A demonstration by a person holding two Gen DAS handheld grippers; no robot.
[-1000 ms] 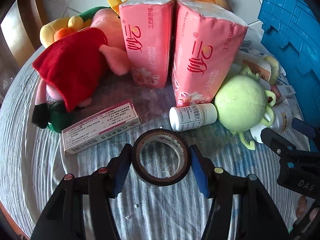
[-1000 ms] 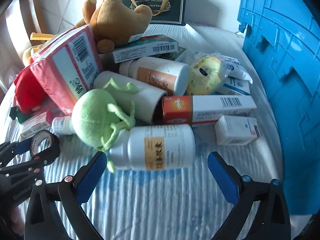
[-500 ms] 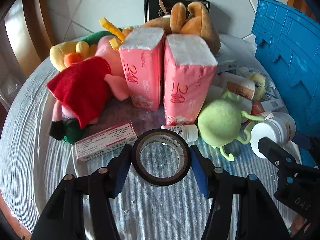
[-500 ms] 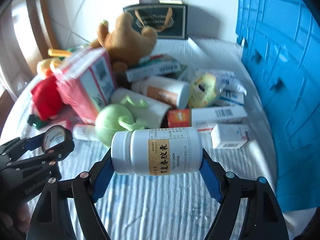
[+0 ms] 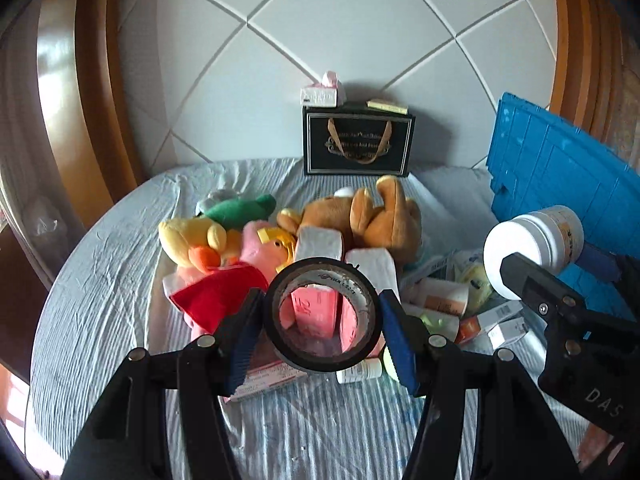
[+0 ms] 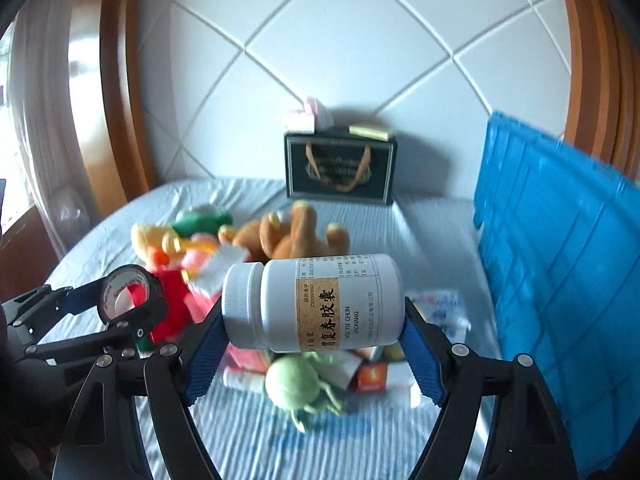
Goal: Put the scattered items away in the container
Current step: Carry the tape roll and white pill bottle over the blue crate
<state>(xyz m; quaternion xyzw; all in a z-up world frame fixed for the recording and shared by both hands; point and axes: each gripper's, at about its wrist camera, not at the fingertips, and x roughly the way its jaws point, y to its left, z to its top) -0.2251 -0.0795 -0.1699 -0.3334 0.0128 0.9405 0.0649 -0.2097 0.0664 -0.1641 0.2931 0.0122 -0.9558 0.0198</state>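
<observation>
My left gripper [image 5: 321, 314] is shut on a black tape roll [image 5: 320, 267], held upright in the air above the bed. The same roll [image 6: 108, 292] appears at the left of the right wrist view. My right gripper [image 6: 314, 322] is shut on a white medicine bottle [image 6: 360, 300] with a tan label, lying sideways between the blue pads. That bottle [image 5: 536, 236] also shows at the right of the left wrist view. The blue crate [image 6: 560, 248] stands at the right on the bed, its wall [image 5: 560, 168] beside both grippers.
Below lies a pile of plush toys [image 5: 380, 216], pink tissue packs [image 5: 316, 308], medicine boxes [image 5: 492, 316], a small white bottle [image 5: 360, 372] and a green plush ball [image 6: 296, 384]. A black gift bag [image 5: 358, 142] leans on the padded headboard. Striped sheet [image 5: 100, 300] spreads to the left.
Both grippers have risen well above the bed. The right gripper closed on the white bottle and lifted it off the sheet; the left carried the tape roll up.
</observation>
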